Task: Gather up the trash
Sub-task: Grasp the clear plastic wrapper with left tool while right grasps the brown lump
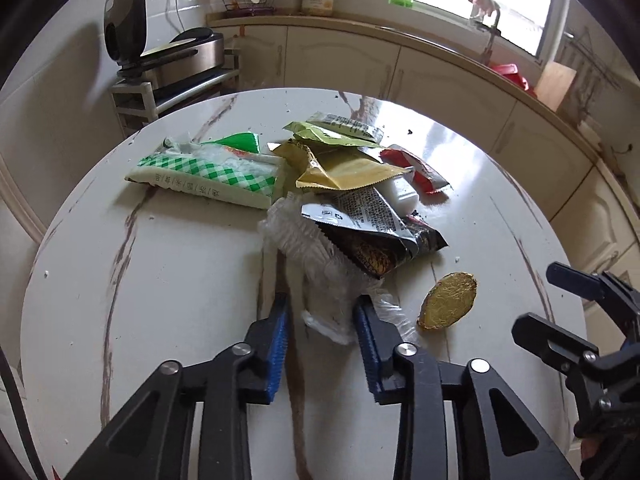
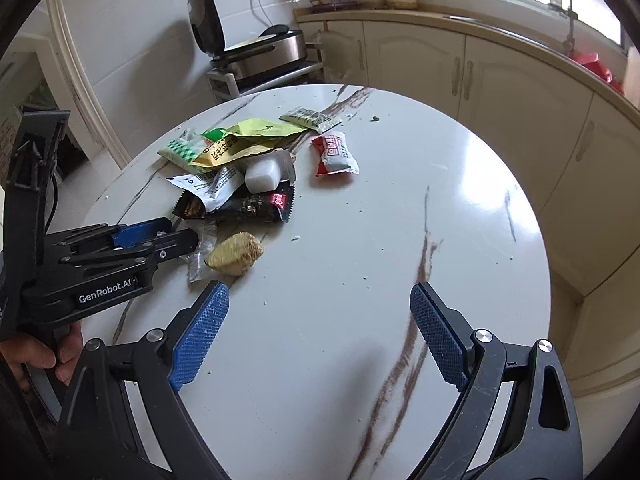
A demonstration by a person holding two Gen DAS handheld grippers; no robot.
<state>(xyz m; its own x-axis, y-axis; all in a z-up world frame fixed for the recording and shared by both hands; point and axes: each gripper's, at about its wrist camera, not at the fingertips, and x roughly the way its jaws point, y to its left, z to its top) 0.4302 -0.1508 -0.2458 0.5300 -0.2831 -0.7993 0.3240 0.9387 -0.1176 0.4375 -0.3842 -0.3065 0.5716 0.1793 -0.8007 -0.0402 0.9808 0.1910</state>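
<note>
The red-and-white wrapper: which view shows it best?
The right wrist view: the red-and-white wrapper lies alone and unobstructed on the table, printed face up. In the left wrist view it is partly tucked behind the wrapper pile.

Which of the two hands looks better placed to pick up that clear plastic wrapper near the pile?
The left. The left gripper already has the clear plastic wrapper between its fingers, while the right gripper hangs wide open over bare table, off to the side of the pile.
</note>
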